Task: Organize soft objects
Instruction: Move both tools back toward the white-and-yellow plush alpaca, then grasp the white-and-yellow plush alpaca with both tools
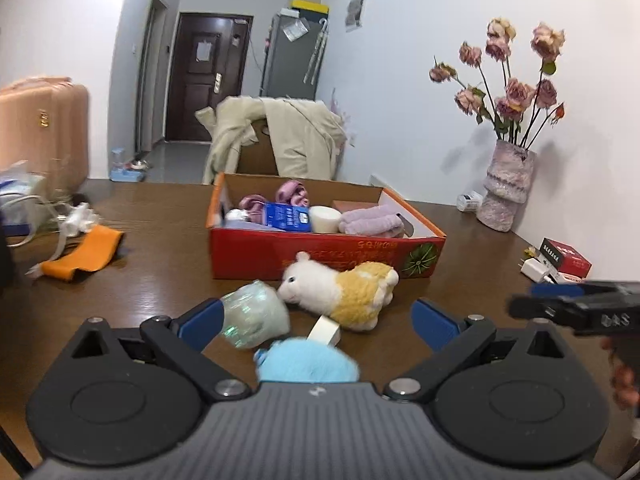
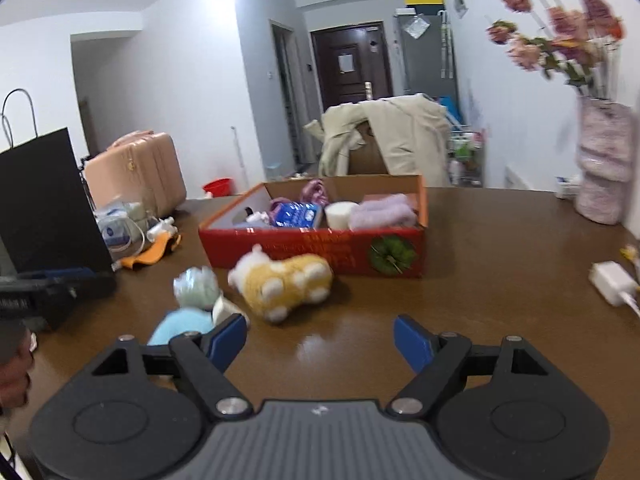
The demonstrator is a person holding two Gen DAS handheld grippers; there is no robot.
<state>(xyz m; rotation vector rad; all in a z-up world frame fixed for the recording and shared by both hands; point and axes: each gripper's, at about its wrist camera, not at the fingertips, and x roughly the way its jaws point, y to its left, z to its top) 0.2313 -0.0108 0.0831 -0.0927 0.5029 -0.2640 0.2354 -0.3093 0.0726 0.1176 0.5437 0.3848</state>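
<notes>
Left hand-held gripper (image 1: 316, 318) agape, empty; right hand-held gripper (image 2: 320, 340) likewise, over bare table (image 2: 480, 280).

White-and-yellow plush animal (image 1: 340, 290), on its side ahead of the left tool (image 1: 318, 320); blue fluffy toy (image 1: 308, 360) between its jaws; pale green wrapped bundle (image 1: 254, 314) beside left finger.

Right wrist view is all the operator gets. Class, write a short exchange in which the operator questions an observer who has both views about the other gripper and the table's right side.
Operator: I only see the tip of the left gripper. Is it holding anything?
Observer: No. It is open, and the blue fluffy toy lies ungripped on the table between its fingers.
Operator: What sits beside the white charger?
Observer: A small red and black box, which is outside your view.
</notes>
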